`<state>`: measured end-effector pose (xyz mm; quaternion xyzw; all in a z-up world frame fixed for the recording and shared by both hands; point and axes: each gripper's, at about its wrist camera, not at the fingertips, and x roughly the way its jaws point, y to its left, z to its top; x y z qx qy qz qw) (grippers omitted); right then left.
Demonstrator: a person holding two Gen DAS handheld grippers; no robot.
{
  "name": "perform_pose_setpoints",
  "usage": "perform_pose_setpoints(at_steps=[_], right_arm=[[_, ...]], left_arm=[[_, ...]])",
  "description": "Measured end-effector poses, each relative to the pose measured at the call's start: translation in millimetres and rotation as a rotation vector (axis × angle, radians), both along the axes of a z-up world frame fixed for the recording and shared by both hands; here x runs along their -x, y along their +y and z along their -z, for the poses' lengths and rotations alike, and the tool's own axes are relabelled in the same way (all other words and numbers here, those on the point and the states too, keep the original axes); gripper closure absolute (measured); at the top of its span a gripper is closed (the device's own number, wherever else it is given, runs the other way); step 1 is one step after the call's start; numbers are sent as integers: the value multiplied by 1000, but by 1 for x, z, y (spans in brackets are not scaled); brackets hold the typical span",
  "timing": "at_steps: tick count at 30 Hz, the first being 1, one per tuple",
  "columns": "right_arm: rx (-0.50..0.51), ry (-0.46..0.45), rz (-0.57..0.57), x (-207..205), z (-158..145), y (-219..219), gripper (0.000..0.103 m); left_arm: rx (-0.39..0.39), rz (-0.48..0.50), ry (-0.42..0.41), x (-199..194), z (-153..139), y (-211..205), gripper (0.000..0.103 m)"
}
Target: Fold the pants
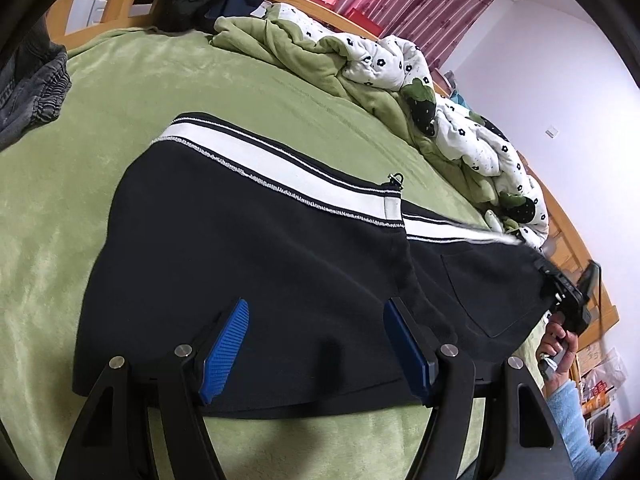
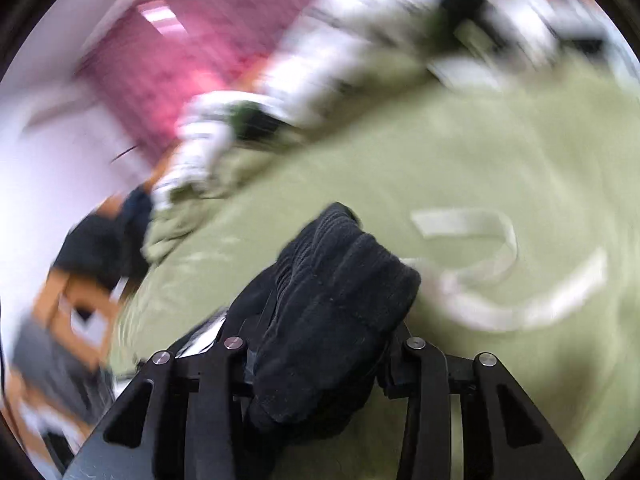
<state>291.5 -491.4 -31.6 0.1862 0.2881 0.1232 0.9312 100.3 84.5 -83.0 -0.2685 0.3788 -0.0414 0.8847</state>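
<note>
- Folding is mid-way as we judge it: one pair of black track pants (image 1: 256, 264) with a white side stripe lies across the green bed sheet (image 1: 100, 128), one leg laid over the other, lengthwise fold apparently done, crosswise fold left.
- Left gripper (image 1: 316, 332): jaws spread wide, both blue pads over the black cloth near its closer edge; pressing or hovering, we cannot tell.
- Right gripper (image 2: 320, 344): pinching a bunched ribbed end of the pants (image 2: 332, 280), lifted off the sheet; that view is motion-blurred.
- In the left view the right gripper (image 1: 568, 296) sits at the far end of the pants, hand (image 1: 558, 344) on its handle.
- Counts: one pants, two grippers, one crumpled floral quilt (image 1: 400, 64), one grey garment (image 1: 32, 88) at the sheet's edge, one white strap-like strip (image 2: 492, 264) on the sheet, too blurred to name.
</note>
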Motion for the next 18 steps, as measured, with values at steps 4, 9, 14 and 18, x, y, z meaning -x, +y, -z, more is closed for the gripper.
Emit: perform_pose_setpoints(at_steps=[4, 9, 14, 18], right_arm=[[175, 154, 68, -11, 35, -7, 31], [108, 270, 106, 8, 60, -32, 31], [265, 230, 180, 48, 29, -20, 32], [415, 200, 178, 78, 2, 15, 32]], left_arm=[[1, -9, 2, 1, 3, 7, 35], [-19, -14, -1, 8, -2, 10, 35], [-55, -26, -4, 29, -10, 12, 35], [-92, -52, 18, 52, -9, 17, 35]])
